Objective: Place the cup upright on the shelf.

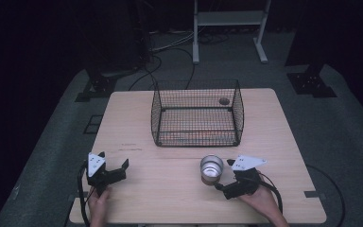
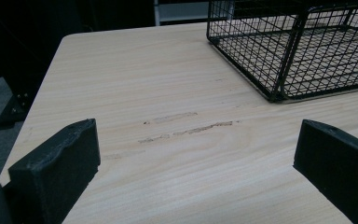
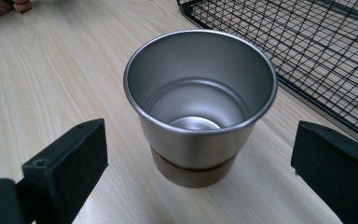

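Observation:
An empty steel cup [image 1: 211,169] with a brown band at its base stands upright on the wooden table [image 1: 170,198], in front of a black wire basket [image 1: 196,113]. My right gripper [image 1: 223,175] is open just right of the cup. In the right gripper view the cup [image 3: 196,135] sits between the two spread jaws of that gripper [image 3: 198,158], touching neither. My left gripper [image 1: 113,161] rests open at the front left of the table. Its jaws frame bare wood in the left gripper view [image 2: 196,163], with nothing between them.
The basket [image 2: 298,46] is open-topped; a small dark round thing [image 1: 224,100] shows at its far right corner. Faint scuff marks [image 2: 186,128] lie on the wood ahead of the left gripper. A white frame [image 1: 229,28] and dark stands are on the floor behind the table.

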